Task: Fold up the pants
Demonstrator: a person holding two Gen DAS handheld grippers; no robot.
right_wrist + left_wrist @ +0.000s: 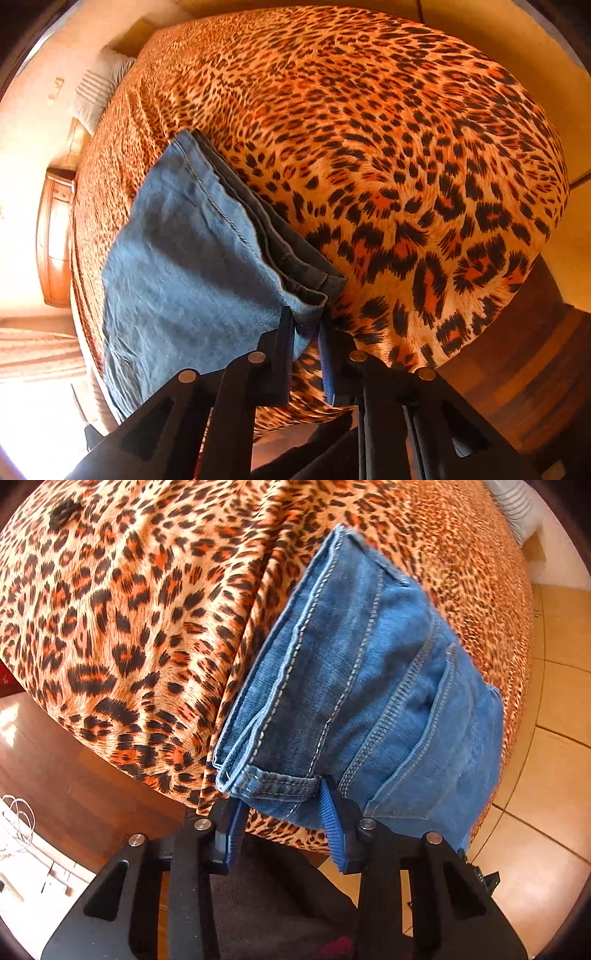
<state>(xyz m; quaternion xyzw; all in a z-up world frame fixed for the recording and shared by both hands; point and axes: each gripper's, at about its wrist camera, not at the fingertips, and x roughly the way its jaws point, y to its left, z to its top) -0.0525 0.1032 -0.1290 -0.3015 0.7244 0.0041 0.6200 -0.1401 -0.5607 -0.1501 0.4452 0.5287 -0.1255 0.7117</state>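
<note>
Blue denim pants [354,686] lie folded on a leopard-print bed cover [122,602]. In the left wrist view my left gripper [282,805] has its blue-padded fingers [332,823] either side of the waistband corner with the belt loop, the jaws set wide apart. In the right wrist view the pants [184,258] show their leg hems stacked. My right gripper [306,332] has its fingers either side of the hem corner, with a gap between them. Whether either one pinches the cloth is hard to tell.
The bed cover [406,166] hangs over the bed's near edge. A dark wood floor [92,794] and tan tiles [546,775] lie beside the bed. A white pillow [99,88] sits at the far end. A wooden nightstand [55,236] stands beside it.
</note>
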